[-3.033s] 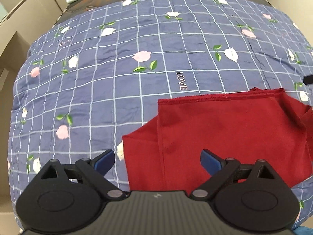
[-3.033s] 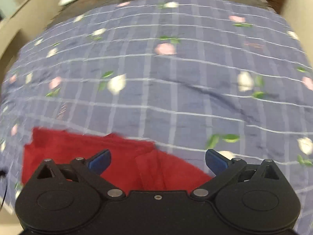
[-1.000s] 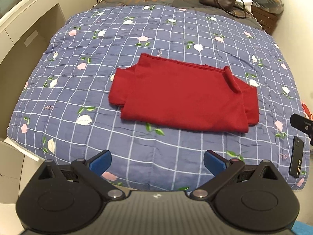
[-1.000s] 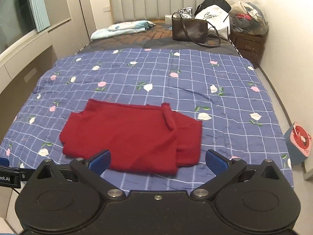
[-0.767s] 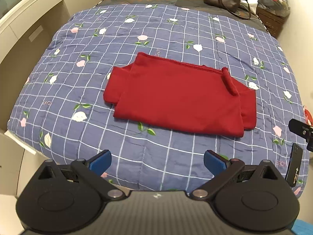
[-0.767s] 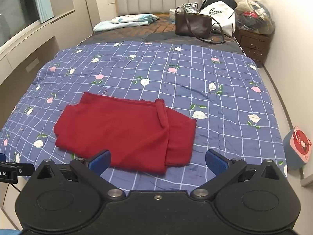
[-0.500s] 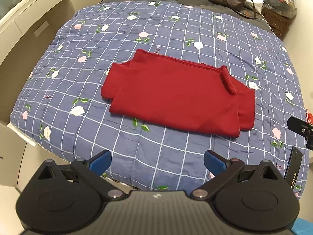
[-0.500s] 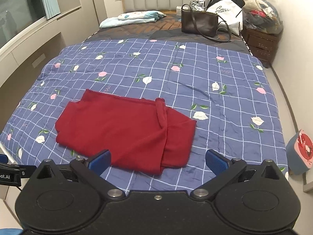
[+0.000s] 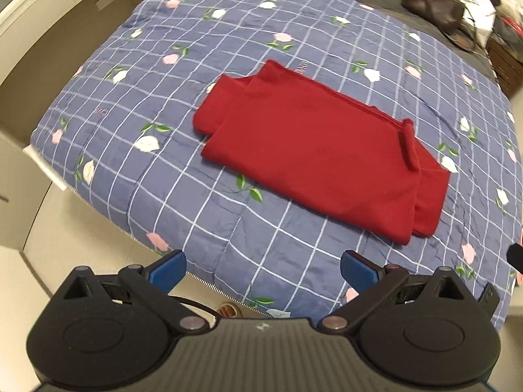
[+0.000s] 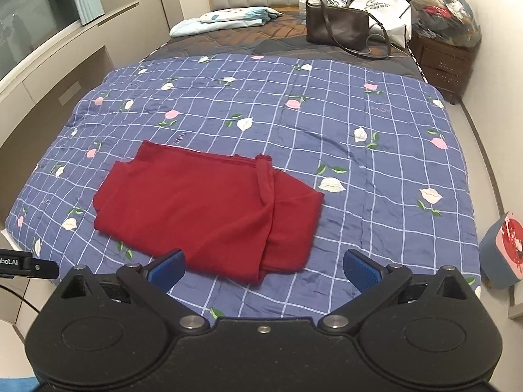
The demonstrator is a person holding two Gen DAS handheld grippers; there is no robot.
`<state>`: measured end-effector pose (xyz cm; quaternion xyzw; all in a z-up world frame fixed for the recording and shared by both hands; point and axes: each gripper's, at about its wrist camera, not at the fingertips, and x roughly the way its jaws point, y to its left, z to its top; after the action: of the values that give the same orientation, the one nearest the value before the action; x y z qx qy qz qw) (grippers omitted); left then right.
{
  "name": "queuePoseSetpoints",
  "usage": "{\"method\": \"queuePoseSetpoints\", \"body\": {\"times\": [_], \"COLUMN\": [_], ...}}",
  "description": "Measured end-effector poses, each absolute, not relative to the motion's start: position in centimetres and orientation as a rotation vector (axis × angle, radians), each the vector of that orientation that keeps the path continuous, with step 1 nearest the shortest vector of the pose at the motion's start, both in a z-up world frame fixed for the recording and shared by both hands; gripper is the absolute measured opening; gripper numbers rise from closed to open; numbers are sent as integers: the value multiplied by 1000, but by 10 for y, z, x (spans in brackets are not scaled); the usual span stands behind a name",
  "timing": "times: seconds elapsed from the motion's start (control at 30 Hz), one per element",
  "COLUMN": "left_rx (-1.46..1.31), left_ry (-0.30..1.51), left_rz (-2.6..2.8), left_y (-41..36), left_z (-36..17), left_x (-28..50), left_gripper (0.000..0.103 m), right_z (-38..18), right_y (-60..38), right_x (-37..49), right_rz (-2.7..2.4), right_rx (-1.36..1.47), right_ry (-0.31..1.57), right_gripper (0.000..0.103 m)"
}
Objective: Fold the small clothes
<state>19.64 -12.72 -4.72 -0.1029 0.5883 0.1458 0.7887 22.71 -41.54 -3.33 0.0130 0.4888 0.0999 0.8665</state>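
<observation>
A dark red garment (image 9: 320, 150) (image 10: 209, 209) lies folded flat on the blue checked quilt (image 9: 183, 65) (image 10: 327, 104), a rolled collar edge near its right end. My left gripper (image 9: 263, 269) hangs open over the quilt's near edge, well back from the garment, nothing between its blue pads. My right gripper (image 10: 263, 269) is open too, held above the quilt's near edge; its left pad overlaps the garment's front edge in the right wrist view, nothing held.
A brown handbag (image 10: 340, 29), a white bag (image 10: 382, 6) and a light blue pillow (image 10: 228, 16) lie at the bed's head. A wooden nightstand (image 10: 444, 58) stands at the right. A small stool (image 10: 500, 251) sits on the floor right of the bed. A beige ledge (image 10: 49, 75) runs along the left.
Three seconds ago both grippers were low, right at the garment; since then both pulled back and up. Over the last second the left wrist view swung toward the bed's left corner.
</observation>
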Motion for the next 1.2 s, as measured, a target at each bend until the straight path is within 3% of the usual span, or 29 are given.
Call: {"method": "queuePoseSetpoints", "body": {"times": [0.7,1.2], "left_rx": [-224,-137], "left_ry": [1355,1452], "left_rz": [374,264], "left_y": [-91,-20], "left_z": [-67,-110], "left_x": [206,288], "left_gripper": [102,102], "right_z": [-57,-112], "right_y": [-384,-315], "right_x": [250,310], "right_rz": [195,77], "right_rx": [14,19], "right_ry": [1132,1185], "right_gripper": [102,102]}}
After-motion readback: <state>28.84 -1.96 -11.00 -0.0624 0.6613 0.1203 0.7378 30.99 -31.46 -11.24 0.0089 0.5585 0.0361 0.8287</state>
